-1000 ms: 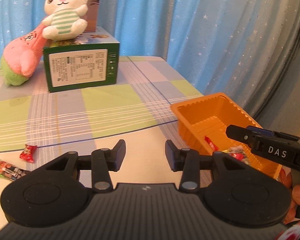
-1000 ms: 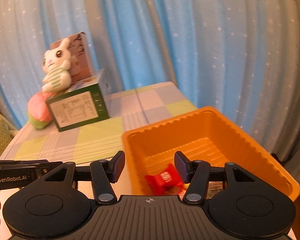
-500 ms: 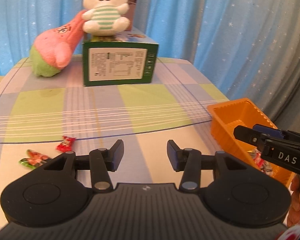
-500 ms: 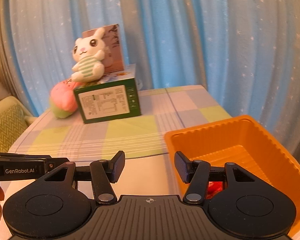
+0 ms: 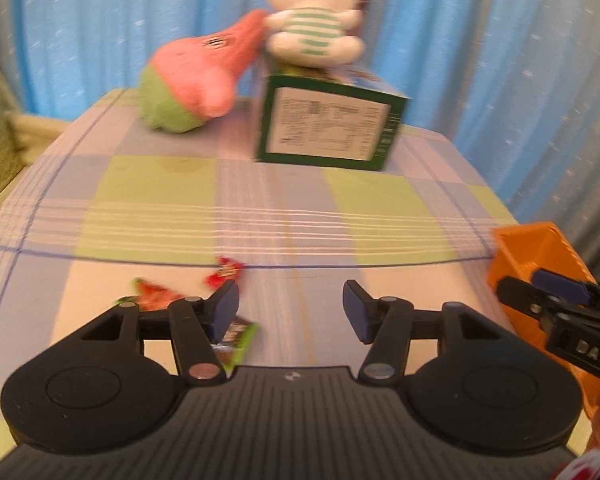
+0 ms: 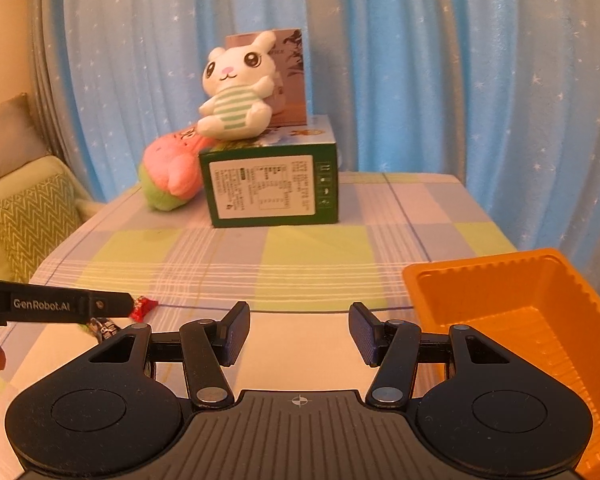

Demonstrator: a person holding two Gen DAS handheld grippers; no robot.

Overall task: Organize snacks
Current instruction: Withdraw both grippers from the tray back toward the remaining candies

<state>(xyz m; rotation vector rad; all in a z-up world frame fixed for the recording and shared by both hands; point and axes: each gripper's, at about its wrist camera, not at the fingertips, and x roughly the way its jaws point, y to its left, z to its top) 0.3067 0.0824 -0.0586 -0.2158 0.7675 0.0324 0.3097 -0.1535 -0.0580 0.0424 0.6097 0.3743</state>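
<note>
- three wrapped snacks lie loose on the checked tablecloth (image 5: pixel 292 208) in the lower left of the left wrist view: a red candy (image 5: pixel 224 270) just above the left finger tip, a red-and-green packet (image 5: pixel 154 298) further left, and a green-edged packet (image 5: pixel 238 338) partly hidden behind the left finger.
- left gripper (image 5: pixel 290 312): jaws apart and opening, with bare cloth between the pads; nothing is held.
- right gripper (image 6: pixel 298 332): jaws apart, nothing between them; only tablecloth shows in the gap.
- orange tray (image 6: pixel 512 304): sits at the right edge of both views, well apart from the loose snacks. the part of its floor that is visible looks bare; the rest is hidden behind the gripper body.
- step in hand, as a judgement: approach for a pick. the left gripper faces the loose snacks with its jaws widening, which suits a pick from the cloth.
- next move calls for: shifting the left gripper toward the lower left so one wrapper sits between the pads, lowering until the pads flank it, then closing. the red candy is nearest the gap and lies apart from the others, so it seems the easiest target.
- caution: wrappers are thin and flat on cloth; a shallow approach may pinch fabric or push the piece aside.
- background items, a green box (image 6: pixel 270 184) bearing a white plush rabbit (image 6: pixel 236 92) and a pink plush (image 6: pixel 172 176) beside it, occupy the upper centre and stand clear of the work.
</note>
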